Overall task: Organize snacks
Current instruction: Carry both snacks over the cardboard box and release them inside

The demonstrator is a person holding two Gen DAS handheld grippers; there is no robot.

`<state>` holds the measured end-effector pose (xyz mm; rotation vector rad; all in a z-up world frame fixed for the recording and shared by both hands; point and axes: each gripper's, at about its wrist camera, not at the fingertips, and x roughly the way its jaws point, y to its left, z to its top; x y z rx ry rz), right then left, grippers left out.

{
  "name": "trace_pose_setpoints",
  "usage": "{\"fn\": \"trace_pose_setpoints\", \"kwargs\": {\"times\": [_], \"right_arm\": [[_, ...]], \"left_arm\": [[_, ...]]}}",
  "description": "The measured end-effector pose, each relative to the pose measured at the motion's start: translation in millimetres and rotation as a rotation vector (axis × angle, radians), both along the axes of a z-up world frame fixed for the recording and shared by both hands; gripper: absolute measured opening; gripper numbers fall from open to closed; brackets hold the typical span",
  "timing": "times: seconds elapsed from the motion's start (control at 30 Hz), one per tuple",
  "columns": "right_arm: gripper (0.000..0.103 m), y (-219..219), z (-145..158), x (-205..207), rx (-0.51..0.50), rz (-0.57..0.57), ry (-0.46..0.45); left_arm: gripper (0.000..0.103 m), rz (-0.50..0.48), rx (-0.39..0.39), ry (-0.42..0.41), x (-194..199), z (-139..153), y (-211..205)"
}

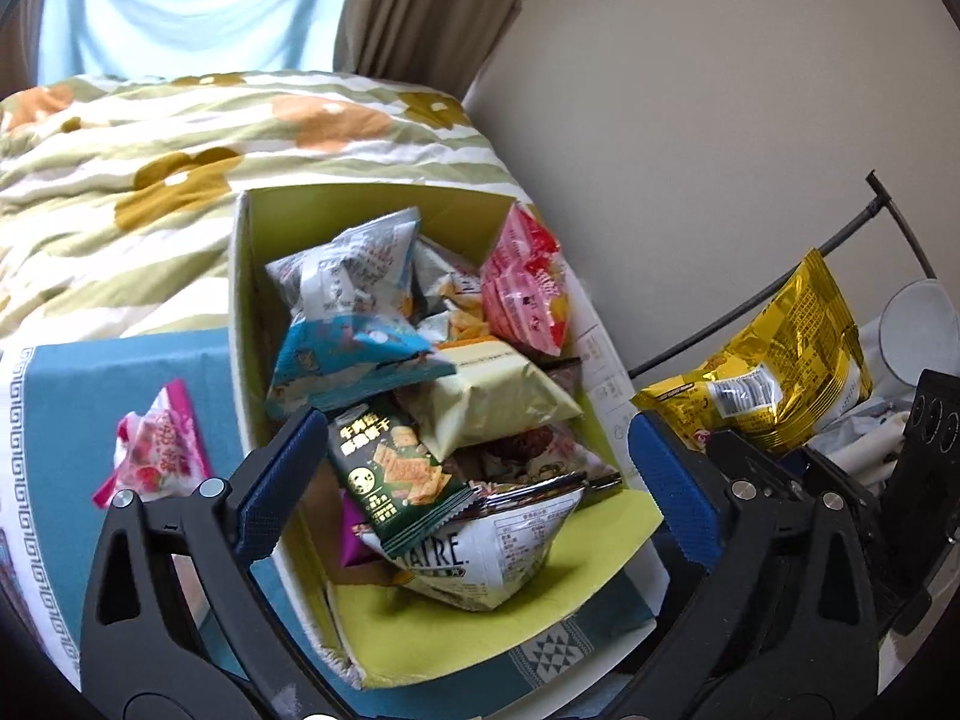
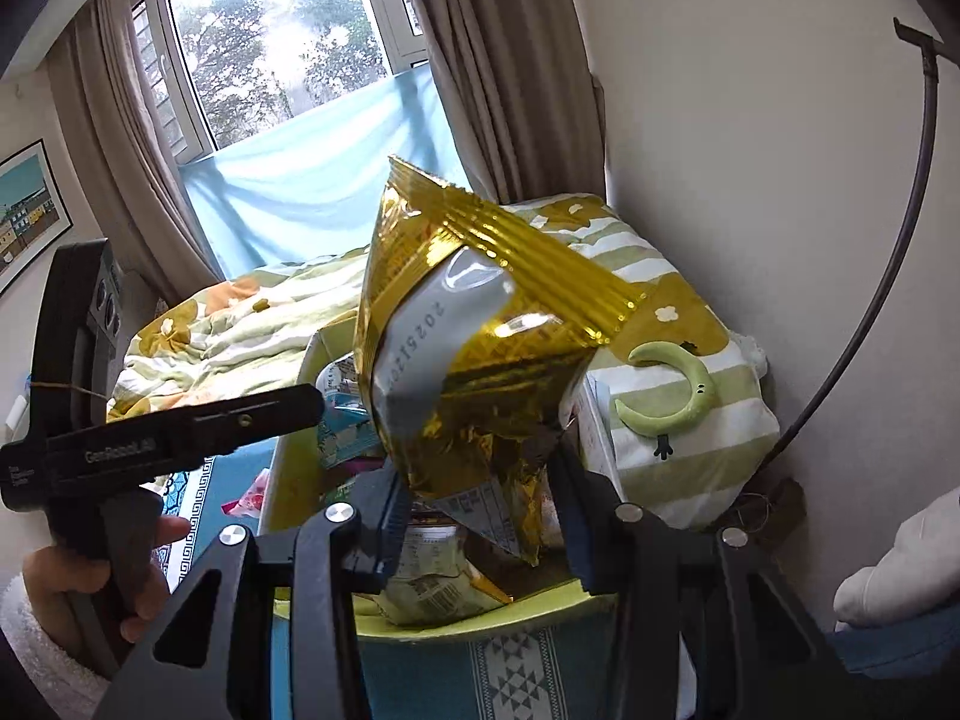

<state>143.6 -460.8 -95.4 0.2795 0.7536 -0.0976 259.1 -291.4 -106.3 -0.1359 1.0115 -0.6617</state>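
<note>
Step in hand: gold bag (image 2: 474, 360) is clamped by right tongs (image 2: 480, 516), raised above box (image 1: 243, 300) of snacks. Left tongs (image 1: 474, 480) are held spread, empty, box between fingers. Next, likely: bag to be lowered into box, grip released.

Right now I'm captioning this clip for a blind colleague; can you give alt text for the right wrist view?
The right gripper is shut on a shiny gold snack bag, held above an open cardboard box of snack packets. Behind are a bed with a flowered quilt, a curtained window, and the left gripper at left.
</note>
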Motion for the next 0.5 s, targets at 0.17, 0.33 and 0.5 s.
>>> {"fn": "trace_pose_setpoints", "kwargs": {"times": [0.17, 0.33, 0.5], "right_arm": [[0.04, -12, -10, 7, 0.03, 0.069, 0.022], [0.04, -17, -9, 16, 0.018, 0.15, 0.064], [0.041, -15, -16, 18, 0.009, 0.188, 0.121]], "left_arm": [[0.1, 0.075, 0.126, -0.076, -27, 4, 21], [0.1, 0.113, 0.196, -0.111, -43, 9, 37], [0.1, 0.13, 0.206, -0.089, -47, 6, 47]]}}
